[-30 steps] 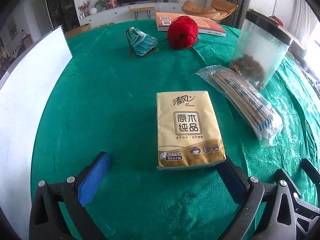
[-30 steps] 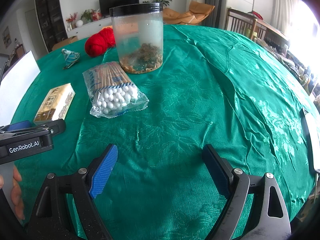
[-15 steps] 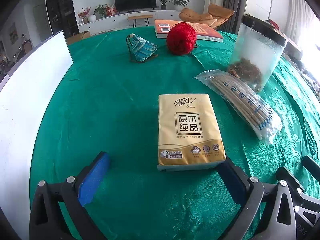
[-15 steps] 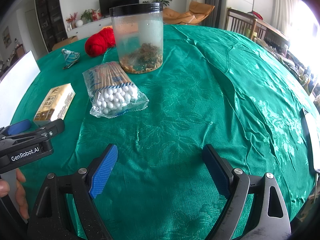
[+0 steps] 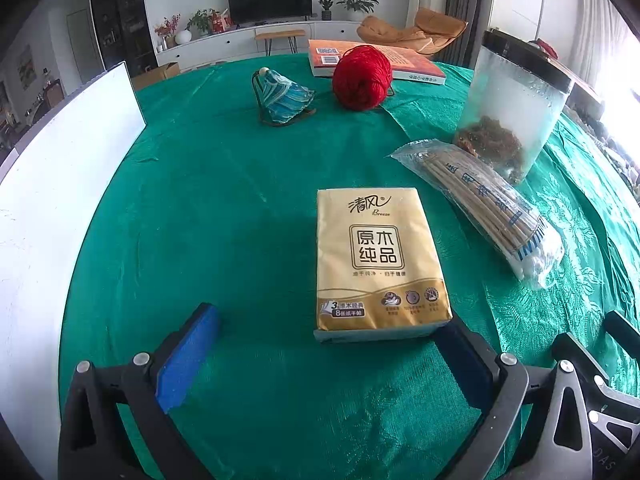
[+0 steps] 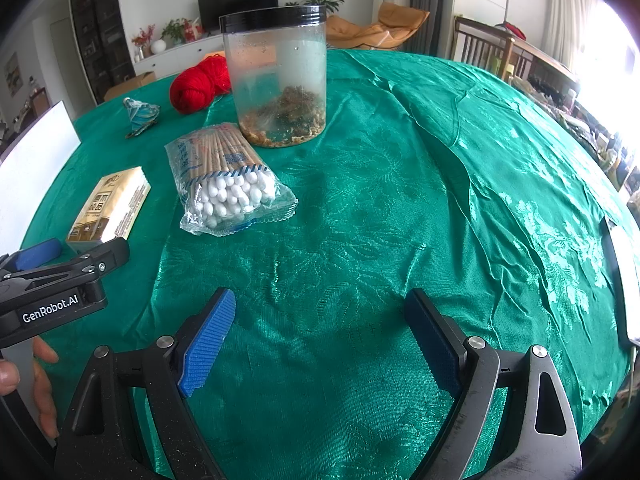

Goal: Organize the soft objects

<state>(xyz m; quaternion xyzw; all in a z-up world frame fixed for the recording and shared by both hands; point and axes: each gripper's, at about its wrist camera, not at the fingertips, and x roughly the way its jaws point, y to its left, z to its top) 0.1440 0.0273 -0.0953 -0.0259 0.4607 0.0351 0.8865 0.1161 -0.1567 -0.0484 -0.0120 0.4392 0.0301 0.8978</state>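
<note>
left wrist view: the task looks barely begun, as nothing is gathered or held yet. the left gripper (image 5: 326, 330) has its jaws spread wide and empty. the tissue pack (image 5: 378, 258) lies flat on the green tablecloth (image 5: 200, 200), its near right corner touching or just short of the right finger; i cannot tell which. it is a gold, soft-looking wrapped pack with print on top, unopened as far as i can see. at 2 o'clock from it lies the bag of cotton swabs (image 5: 480, 204), at 12 o'clock the red yarn ball (image 5: 362, 76).

right wrist view: the right gripper (image 6: 320, 326) hangs over bare cloth, jaws spread, empty. the tissue pack (image 6: 110, 206) sits at 10 o'clock, the swabs (image 6: 228, 184) at 11 o'clock, both unsorted.
</note>
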